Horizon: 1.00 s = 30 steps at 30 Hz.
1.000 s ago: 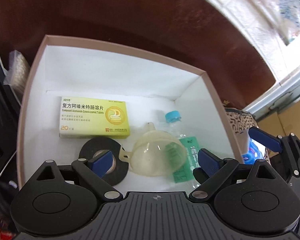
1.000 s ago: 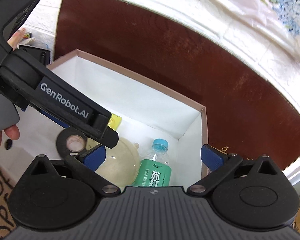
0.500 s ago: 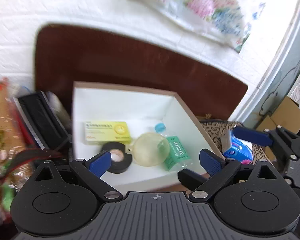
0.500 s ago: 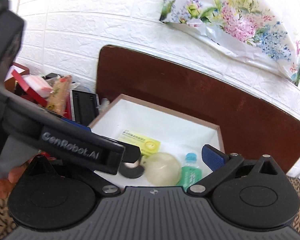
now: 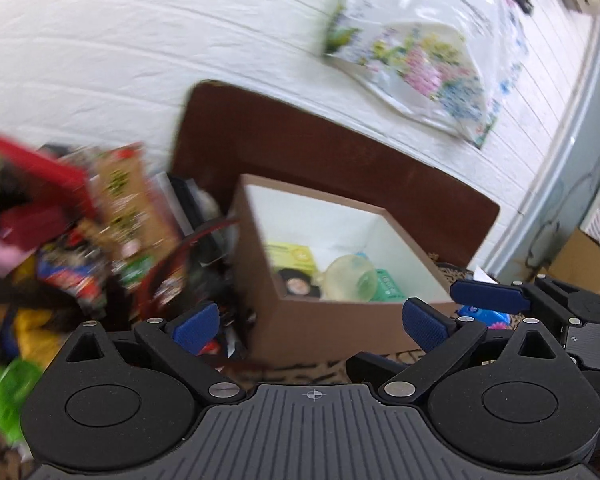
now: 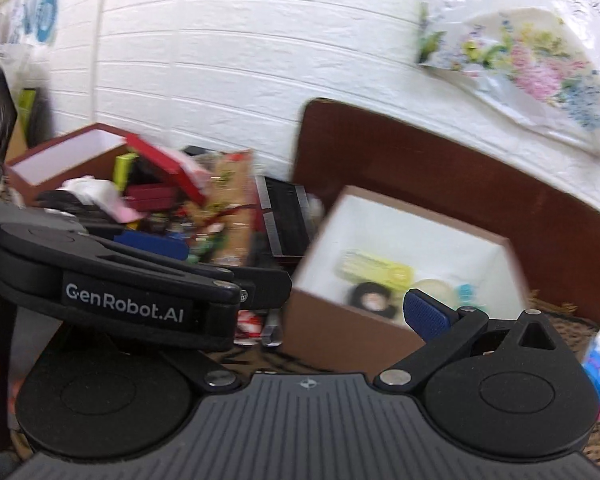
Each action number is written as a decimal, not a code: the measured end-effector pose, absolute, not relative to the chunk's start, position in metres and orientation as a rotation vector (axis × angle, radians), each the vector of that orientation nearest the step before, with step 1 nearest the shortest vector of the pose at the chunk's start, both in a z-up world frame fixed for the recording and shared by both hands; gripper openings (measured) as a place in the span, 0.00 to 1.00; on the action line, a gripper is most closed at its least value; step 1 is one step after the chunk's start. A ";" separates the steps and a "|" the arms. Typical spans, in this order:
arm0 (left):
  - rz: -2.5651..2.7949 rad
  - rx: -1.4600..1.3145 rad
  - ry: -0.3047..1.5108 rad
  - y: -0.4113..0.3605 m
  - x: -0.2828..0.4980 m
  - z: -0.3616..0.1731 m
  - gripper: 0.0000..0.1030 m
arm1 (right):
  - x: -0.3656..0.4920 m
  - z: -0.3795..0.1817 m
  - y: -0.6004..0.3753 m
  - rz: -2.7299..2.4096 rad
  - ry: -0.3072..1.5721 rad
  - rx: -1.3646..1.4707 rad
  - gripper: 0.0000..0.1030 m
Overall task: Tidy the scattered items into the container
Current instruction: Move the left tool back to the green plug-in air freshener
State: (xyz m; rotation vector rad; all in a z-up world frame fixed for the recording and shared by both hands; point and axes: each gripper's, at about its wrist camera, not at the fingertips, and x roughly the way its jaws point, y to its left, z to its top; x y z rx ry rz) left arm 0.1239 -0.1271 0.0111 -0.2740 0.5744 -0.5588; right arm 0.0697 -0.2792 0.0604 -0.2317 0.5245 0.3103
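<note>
The brown box with a white inside (image 5: 332,324) (image 6: 340,332) stands ahead of both grippers. In it lie a yellow medicine carton (image 5: 290,254) (image 6: 374,268), a black tape roll (image 5: 298,286) (image 6: 370,300), a clear funnel (image 5: 350,278) (image 6: 434,286) and a green-labelled water bottle (image 5: 388,284) (image 6: 466,292). My left gripper (image 5: 310,326) is open and empty, pulled back in front of the box. My right gripper (image 6: 320,316) is open and empty; its left finger is hidden behind the left gripper (image 6: 140,280). It shows at the right in the left wrist view (image 5: 488,294).
A blurred pile of packets, red boxes and a black case (image 5: 80,232) (image 6: 172,200) lies left of the box. A blue packet (image 5: 484,314) lies right of it. A dark brown board (image 5: 340,152) leans on the white wall behind. A leopard-print cloth (image 6: 572,320) covers the surface.
Both grippers have pulled back and up from inside the box and swung left, so the box looks smaller and the pile at the left has come into view. Both stay open.
</note>
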 end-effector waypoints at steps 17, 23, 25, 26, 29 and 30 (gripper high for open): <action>-0.350 -0.215 0.629 0.007 0.071 -0.088 1.00 | 0.030 -0.052 -0.191 0.475 0.617 -0.068 1.00; -0.299 -0.255 0.656 0.036 0.081 -0.103 0.98 | 0.034 -0.073 -0.172 0.510 0.669 -0.020 1.00; -0.297 -0.266 0.650 0.043 0.086 -0.104 0.96 | 0.036 -0.079 -0.162 0.530 0.685 -0.025 1.00; -0.300 -0.271 0.650 0.046 0.088 -0.104 0.95 | 0.037 -0.083 -0.156 0.544 0.692 -0.030 1.00; -0.311 -0.280 0.656 0.052 0.098 -0.106 0.91 | 0.039 -0.091 -0.140 0.587 0.702 -0.050 0.97; -0.314 -0.281 0.660 0.053 0.102 -0.107 0.90 | 0.041 -0.093 -0.134 0.594 0.702 -0.059 0.96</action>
